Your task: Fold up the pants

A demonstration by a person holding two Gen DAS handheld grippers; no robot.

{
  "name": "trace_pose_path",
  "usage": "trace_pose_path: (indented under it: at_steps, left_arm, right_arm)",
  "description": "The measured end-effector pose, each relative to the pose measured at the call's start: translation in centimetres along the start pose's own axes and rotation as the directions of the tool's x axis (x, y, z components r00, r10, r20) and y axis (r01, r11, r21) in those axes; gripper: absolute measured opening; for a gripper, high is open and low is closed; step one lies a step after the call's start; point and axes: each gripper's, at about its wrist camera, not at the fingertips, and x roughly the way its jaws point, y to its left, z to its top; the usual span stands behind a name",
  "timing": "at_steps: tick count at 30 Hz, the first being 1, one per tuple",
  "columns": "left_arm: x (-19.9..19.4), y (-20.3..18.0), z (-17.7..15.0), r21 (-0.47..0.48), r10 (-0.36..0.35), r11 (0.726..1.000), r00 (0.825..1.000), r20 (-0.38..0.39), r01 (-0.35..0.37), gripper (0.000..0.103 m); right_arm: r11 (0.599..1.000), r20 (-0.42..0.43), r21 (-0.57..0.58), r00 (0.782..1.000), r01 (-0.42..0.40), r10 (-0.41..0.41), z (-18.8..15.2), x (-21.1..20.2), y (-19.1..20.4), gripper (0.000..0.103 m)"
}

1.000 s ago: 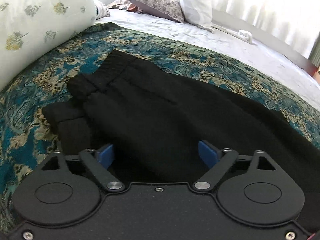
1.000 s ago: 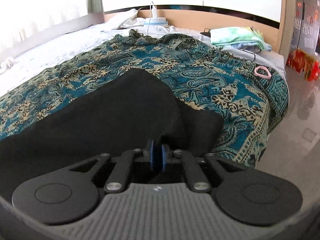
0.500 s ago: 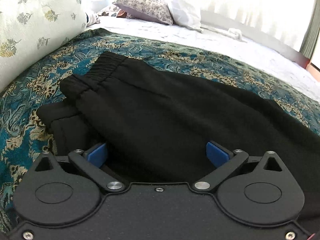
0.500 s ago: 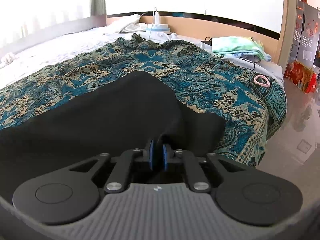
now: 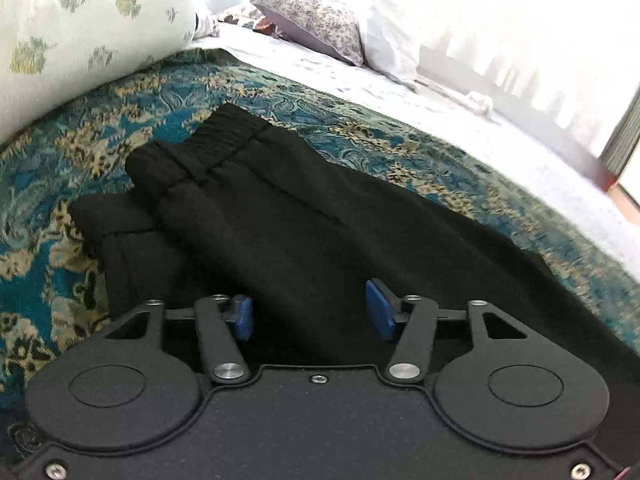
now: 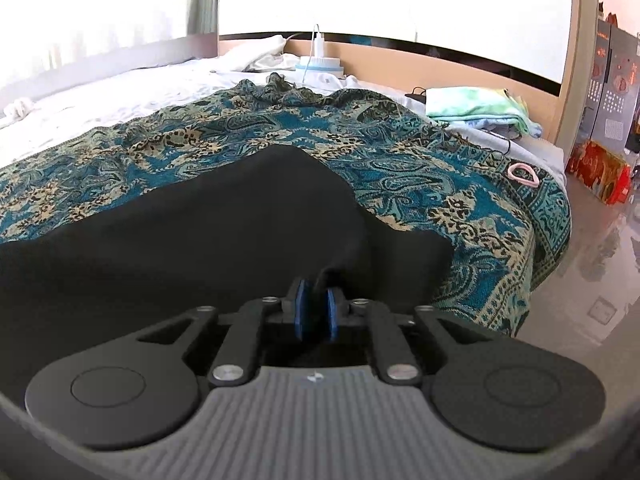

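Black pants [image 5: 304,216] lie across a teal patterned bedspread [image 5: 80,152], with the elastic waistband [image 5: 224,140] at the far left and a layer folded over on top. My left gripper [image 5: 312,314] sits low at the near edge of the pants. Its jaws are closing, with a bulk of black fabric between the blue pads [image 5: 378,312], which still stand apart. In the right wrist view the leg end of the pants [image 6: 200,232] spreads over the bedspread [image 6: 280,128]. My right gripper [image 6: 316,312] is shut on a pinch of that black fabric.
A pale floral pillow [image 5: 80,20] rises at the left and a patterned pillow [image 5: 316,20] lies at the back on the white sheet. Folded green-white cloth [image 6: 480,108] and a pink ring [image 6: 522,174] lie near the bed's right edge. The shiny floor [image 6: 592,280] lies beyond that edge.
The left gripper's blue pads have drawn much closer together around the black fabric. The right gripper has kept its pinch on the pants and has hardly moved.
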Motion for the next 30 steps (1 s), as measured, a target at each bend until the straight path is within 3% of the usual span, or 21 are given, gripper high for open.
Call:
trace_pose_path:
  at_steps: [1, 2, 3, 5, 6, 14, 17, 23, 27, 28, 30]
  left_arm:
    - [0.0, -0.4, 0.0, 0.016, 0.028, 0.999, 1.0, 0.01, -0.028, 0.011]
    - [-0.1, -0.5, 0.0, 0.027, 0.045, 0.999, 0.999, 0.013, -0.046, 0.006]
    - [-0.4, -0.6, 0.0, 0.028, 0.047, 0.998, 0.999, 0.021, -0.048, 0.005]
    - [-1.5, -0.7, 0.1, 0.043, 0.055, 0.997, 0.997, 0.053, -0.057, 0.005]
    - [-2.2, -0.8, 0.1, 0.064, 0.057, 0.996, 0.996, 0.072, -0.061, 0.005]
    - [-7.9, -0.1, 0.6, 0.158, 0.025, 0.986, 0.992, 0.126, -0.045, 0.004]
    - [-7.6, 0.0, -0.4, 0.21, 0.059, 0.974, 0.992, 0.114, -0.082, 0.006]
    - [-4.5, 0.0, -2.9, 0.259, 0.143, 0.955, 0.989, 0.034, -0.146, 0.008]
    - [-5.4, -0.4, -3.0, 0.261, 0.142, 0.953, 0.988, 0.055, -0.151, 0.02]
    - [-5.7, -0.4, -2.8, 0.25, 0.132, 0.958, 0.99, 0.051, -0.14, 0.026]
    - [-6.5, 0.0, -2.5, 0.224, 0.086, 0.971, 0.996, 0.02, -0.088, 0.057]
  right_arm:
    - [1.0, 0.001, -0.003, 1.0, 0.004, -0.004, 0.0, 0.0, 0.1, 0.033]
    - [1.0, 0.002, -0.006, 1.0, 0.008, -0.008, 0.1, 0.0, 0.1, 0.033]
    - [1.0, 0.004, -0.011, 1.0, 0.014, -0.014, 0.1, -0.1, 0.2, 0.031]
    - [0.999, 0.011, -0.022, 0.999, 0.037, -0.036, 0.2, -0.2, 0.3, 0.012]
    - [0.999, 0.019, -0.025, 0.999, 0.048, -0.047, 0.2, -0.4, 0.4, 0.01]
    - [0.999, 0.074, -0.009, 0.997, 0.038, -0.038, 1.4, -2.9, -1.2, 0.008]
    - [0.999, 0.077, -0.018, 0.996, 0.042, -0.041, 1.3, -3.1, -1.7, 0.008]
    - [0.999, -0.002, -0.004, 0.999, 0.045, -0.045, -0.1, -0.8, -2.8, 0.009]
    - [0.997, 0.022, -0.042, 0.998, 0.059, -0.058, -0.4, -1.1, -2.6, 0.011]
    - [0.997, 0.024, -0.041, 0.998, 0.061, -0.06, -0.3, -1.2, -2.6, 0.022]
    - [0.998, 0.028, -0.031, 0.998, 0.057, -0.057, -0.1, -1.5, -2.9, 0.035]
